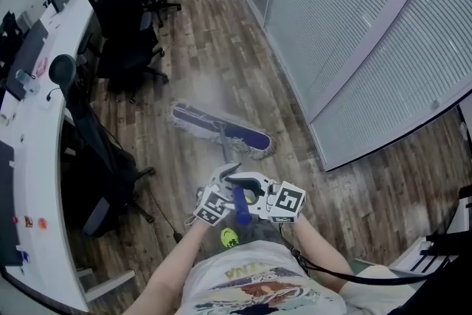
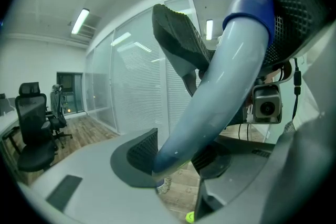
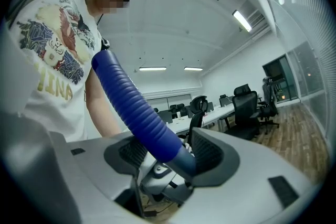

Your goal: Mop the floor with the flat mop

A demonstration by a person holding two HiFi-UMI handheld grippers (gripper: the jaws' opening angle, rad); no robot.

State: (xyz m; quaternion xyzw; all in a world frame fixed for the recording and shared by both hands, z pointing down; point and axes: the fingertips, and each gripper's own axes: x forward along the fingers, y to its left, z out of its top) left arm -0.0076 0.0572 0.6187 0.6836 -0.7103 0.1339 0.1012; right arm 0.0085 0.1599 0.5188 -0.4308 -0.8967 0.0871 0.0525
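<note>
In the head view the flat mop's head (image 1: 221, 130), purple with a pale fringe, lies on the wood floor ahead of me. Its pole (image 1: 227, 156) slopes back to my two grippers at waist height. My left gripper (image 1: 230, 179) is clamped on the pale pole (image 2: 220, 86) just below the blue grip. In the left gripper view the pole crosses between the left gripper's (image 2: 178, 155) pads. Facing it from the other side, my right gripper (image 1: 252, 195) is shut on the blue ribbed grip (image 3: 134, 107), which runs between the right gripper's (image 3: 170, 153) pads.
A long white desk (image 1: 33, 158) with black office chairs (image 1: 125, 18) lines the left side. Another black chair (image 1: 99, 166) stands close at my left. A glass wall with white blinds (image 1: 369, 33) runs along the right. A yellow-green object (image 1: 228, 237) lies at my feet.
</note>
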